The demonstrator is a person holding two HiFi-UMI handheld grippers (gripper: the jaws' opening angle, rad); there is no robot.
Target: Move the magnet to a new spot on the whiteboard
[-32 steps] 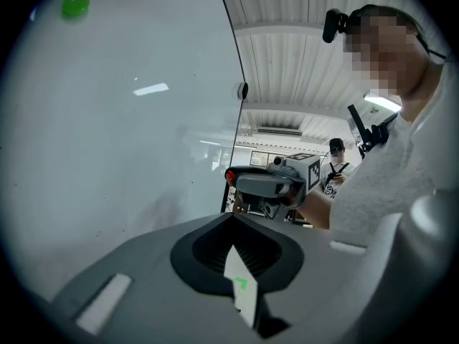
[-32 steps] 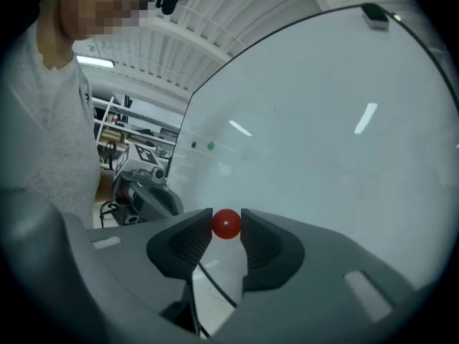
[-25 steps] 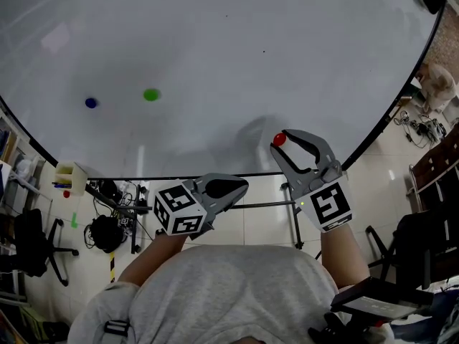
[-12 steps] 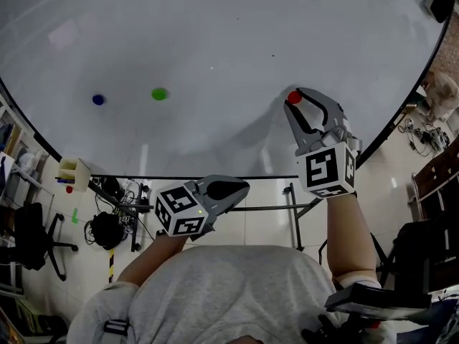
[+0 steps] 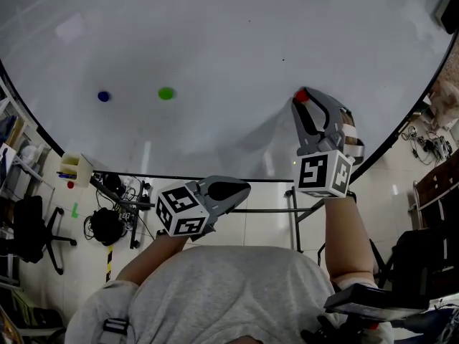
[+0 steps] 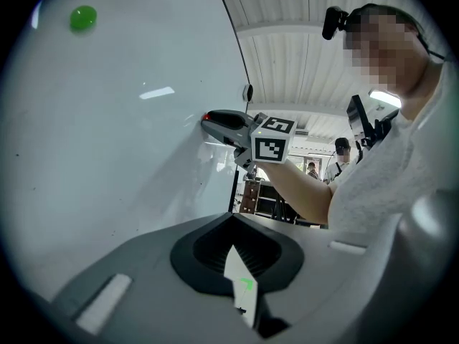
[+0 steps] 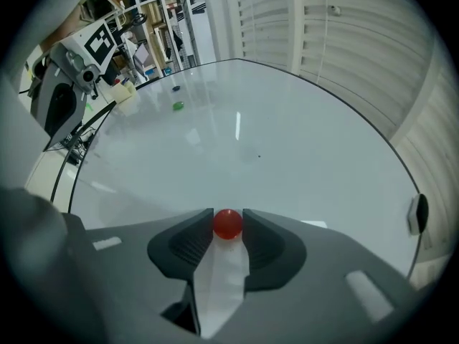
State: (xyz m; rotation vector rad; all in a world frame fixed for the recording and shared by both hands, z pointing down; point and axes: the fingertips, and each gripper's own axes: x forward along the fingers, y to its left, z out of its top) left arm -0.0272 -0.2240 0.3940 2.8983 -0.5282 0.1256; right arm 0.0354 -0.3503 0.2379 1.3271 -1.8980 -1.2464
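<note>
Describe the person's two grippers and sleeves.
Both the left gripper and right gripper have grey plastic tongs with black ribbed pads, and each bears a white cube of black square markers. The person wears a light grey short-sleeved shirt.

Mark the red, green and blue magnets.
red magnet (image 7: 228, 223): right gripper view, middle of its round face.
green magnet (image 5: 166, 92): head view, its middle.
blue magnet (image 5: 104, 96): head view, its middle.

Head view dim, grey, low contrast. Whiteboard (image 5: 215, 34) evenly lit; faint vertical glare streaks near lower edge, soft broad shadow right of centre. Gripper views brighter, heavy fisheye, black vignetted corners, board edge bowed. Foreground near lens blurred; red magnet (image 7: 228, 223) fairly sharp.
</note>
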